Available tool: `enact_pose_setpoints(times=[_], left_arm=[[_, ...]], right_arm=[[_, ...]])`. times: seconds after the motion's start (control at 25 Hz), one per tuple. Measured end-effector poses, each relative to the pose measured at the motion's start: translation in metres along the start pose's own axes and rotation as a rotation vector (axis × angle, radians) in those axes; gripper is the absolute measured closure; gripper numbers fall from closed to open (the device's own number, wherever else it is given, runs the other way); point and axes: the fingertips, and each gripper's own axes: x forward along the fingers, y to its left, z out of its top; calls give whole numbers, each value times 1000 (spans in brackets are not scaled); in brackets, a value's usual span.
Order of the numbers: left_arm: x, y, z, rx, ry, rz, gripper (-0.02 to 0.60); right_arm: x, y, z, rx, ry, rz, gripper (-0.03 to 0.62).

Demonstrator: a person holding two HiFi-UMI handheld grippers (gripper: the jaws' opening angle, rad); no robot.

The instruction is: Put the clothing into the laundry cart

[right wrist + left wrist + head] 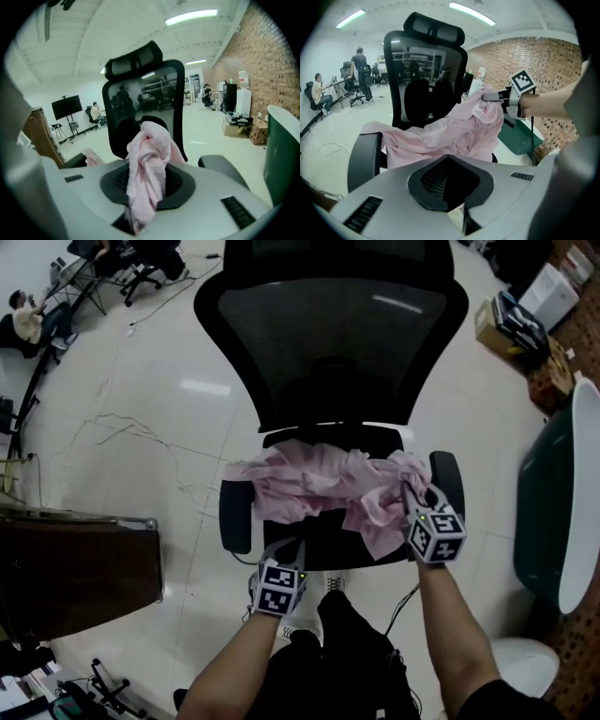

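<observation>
Pink garment (319, 484) heaped on office chair (330, 538) — right hand-held gripper (413, 493) clasping its right end.

Right of the right gripper (412, 495), the dark green, white-rimmed laundry cart (548, 493) runs off the edge; the crumpled pink cloth garment (319, 484) hides that gripper's jaws.

Right gripper (413, 490), mid-right of frame: jaws clamped on pink cloth (147, 173). Left gripper (283, 549), lower centre: holds nothing. Both angled downward.

Tally: one pink garment (319, 486), one office chair (330, 329), one green cart (548, 521).
Two claws, left claw (284, 549) and right claw (412, 491), each with one marker cube (278, 589).
</observation>
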Motion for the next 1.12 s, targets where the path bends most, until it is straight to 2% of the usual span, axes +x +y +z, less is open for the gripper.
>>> enact_pose_setpoints(times=[0.12, 0.24, 0.44, 0.52, 0.64, 0.88, 1.12], left_arm=[[-50, 0, 13, -11, -84, 16, 583], [-108, -3, 20, -28, -170, 32, 583], [-215, 0, 15, -12, -264, 64, 583], [-253, 8, 10, -1, -298, 94, 583], [-304, 30, 9, -29, -366, 172, 583], [-411, 66, -9, -83, -493, 327, 583], [-507, 94, -31, -111, -602, 478, 583]], right_arm=[[-42, 45, 61, -17, -103, 62, 502], [-91, 98, 117, -47, -215, 161, 502], [-176, 182, 203, -105, -357, 268, 502], [-208, 211, 234, -113, -402, 307, 502], [-246, 253, 278, -128, -440, 398, 502], [-313, 351, 335, -175, -456, 620, 502], [-355, 457, 361, -213, -505, 787, 502]])
